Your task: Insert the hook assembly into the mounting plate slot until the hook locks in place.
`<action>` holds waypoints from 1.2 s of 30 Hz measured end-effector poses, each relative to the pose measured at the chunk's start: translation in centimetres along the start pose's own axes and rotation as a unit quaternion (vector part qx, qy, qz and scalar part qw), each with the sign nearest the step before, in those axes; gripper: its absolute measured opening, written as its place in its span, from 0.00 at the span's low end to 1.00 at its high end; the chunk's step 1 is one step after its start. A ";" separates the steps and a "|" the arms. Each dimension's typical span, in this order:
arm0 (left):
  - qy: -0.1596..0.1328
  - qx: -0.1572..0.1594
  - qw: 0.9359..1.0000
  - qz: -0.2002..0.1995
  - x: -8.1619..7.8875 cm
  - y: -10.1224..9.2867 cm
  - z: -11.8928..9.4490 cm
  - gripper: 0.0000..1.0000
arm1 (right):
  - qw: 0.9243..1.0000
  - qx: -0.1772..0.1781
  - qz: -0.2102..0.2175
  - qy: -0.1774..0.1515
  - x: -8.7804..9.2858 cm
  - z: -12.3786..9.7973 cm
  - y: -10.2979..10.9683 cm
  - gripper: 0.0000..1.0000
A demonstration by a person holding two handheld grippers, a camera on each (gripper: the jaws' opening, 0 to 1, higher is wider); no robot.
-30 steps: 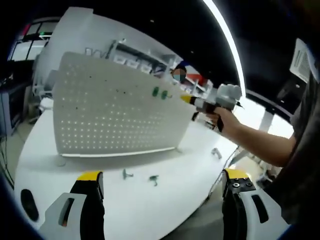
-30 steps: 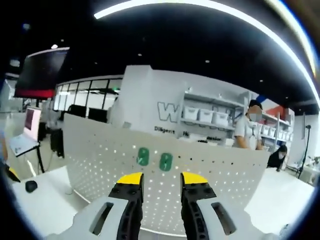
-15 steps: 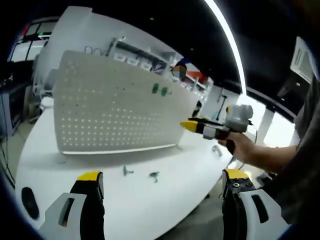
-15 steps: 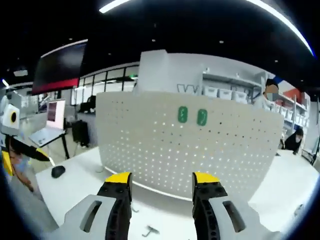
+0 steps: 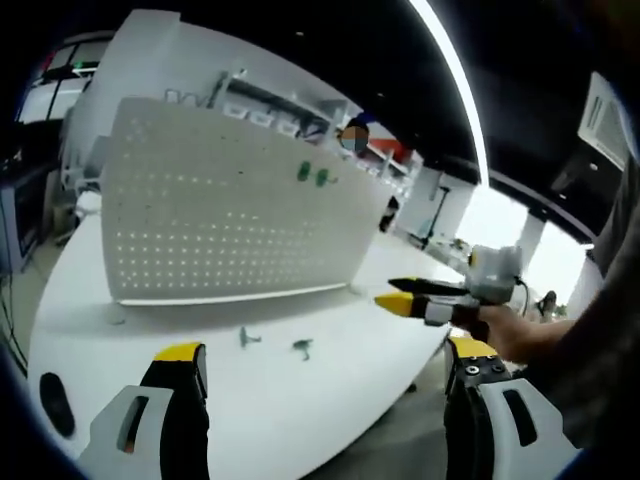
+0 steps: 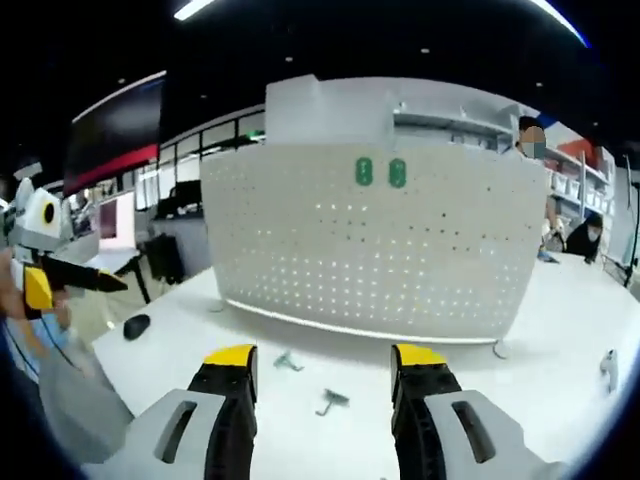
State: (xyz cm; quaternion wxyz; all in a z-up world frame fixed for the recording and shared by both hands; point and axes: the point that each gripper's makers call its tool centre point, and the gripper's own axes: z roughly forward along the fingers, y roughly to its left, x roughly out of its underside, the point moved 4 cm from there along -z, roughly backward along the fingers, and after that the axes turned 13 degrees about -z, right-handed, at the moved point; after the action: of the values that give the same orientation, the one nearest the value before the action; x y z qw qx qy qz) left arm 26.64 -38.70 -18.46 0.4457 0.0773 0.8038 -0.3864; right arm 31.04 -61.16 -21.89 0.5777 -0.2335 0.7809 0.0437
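Note:
A white perforated mounting plate [image 5: 220, 200] [image 6: 370, 240] stands upright on the white table [image 5: 330, 385]. Two green hook assemblies [image 5: 310, 174] [image 6: 380, 172] sit side by side near its top edge. Two loose metal hooks [image 5: 247, 338] [image 5: 300, 346] lie on the table in front of it, also visible in the right gripper view [image 6: 288, 361] [image 6: 331, 401]. My left gripper [image 5: 325, 360] is wide open and holds nothing. My right gripper [image 6: 323, 360] is open and empty too, well back from the plate; it enters the left gripper view [image 5: 430, 298] in a hand.
A dark mouse [image 6: 136, 325] [image 5: 55, 405] lies near the table's left end. A small metal part [image 6: 607, 365] lies at the far right. My left gripper [image 6: 50, 270] shows at the left edge. People stand by shelves [image 6: 540, 150] behind the plate.
The right gripper has drawn back and down from the plate's top, leaving both green hooks on it, and its jaws have spread. The left gripper has barely moved.

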 end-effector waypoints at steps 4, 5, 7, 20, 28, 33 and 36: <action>0.002 0.003 1.000 0.001 0.2 -0.3 0.2 1.00 | 1.000 -0.014 -0.002 0.014 1.4 -1.1 1.0 0.53; 0.003 0.003 1.000 0.002 0.3 -0.3 0.2 1.00 | 1.000 -0.016 0.001 0.018 1.7 -1.3 1.2 0.53; 0.005 0.004 1.000 0.002 0.5 -0.4 0.2 1.00 | 0.999 -0.021 0.005 0.028 2.4 -1.8 1.7 0.55; 0.006 0.000 1.000 -0.002 1.1 -0.4 -0.2 1.00 | 0.997 -0.039 -0.005 0.062 5.1 -4.2 3.2 0.55; 0.009 -0.003 1.000 -0.007 1.7 -0.3 -0.2 1.00 | 0.996 -0.046 0.003 0.077 6.3 -5.3 3.8 0.55; 0.013 -0.002 1.000 -0.007 1.9 -0.4 -0.1 1.00 | 0.995 -0.049 0.006 0.082 6.6 -5.8 4.2 0.54; 0.013 -0.003 1.000 -0.008 2.0 -0.3 0.0 1.00 | 0.995 -0.050 0.008 0.086 7.1 -6.0 4.2 0.54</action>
State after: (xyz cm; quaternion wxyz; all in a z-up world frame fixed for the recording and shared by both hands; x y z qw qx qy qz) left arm 25.34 -39.31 -19.83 0.4323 0.0748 0.8114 -0.3862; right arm 22.45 -61.66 -27.30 0.4954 -0.2583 0.8267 0.0669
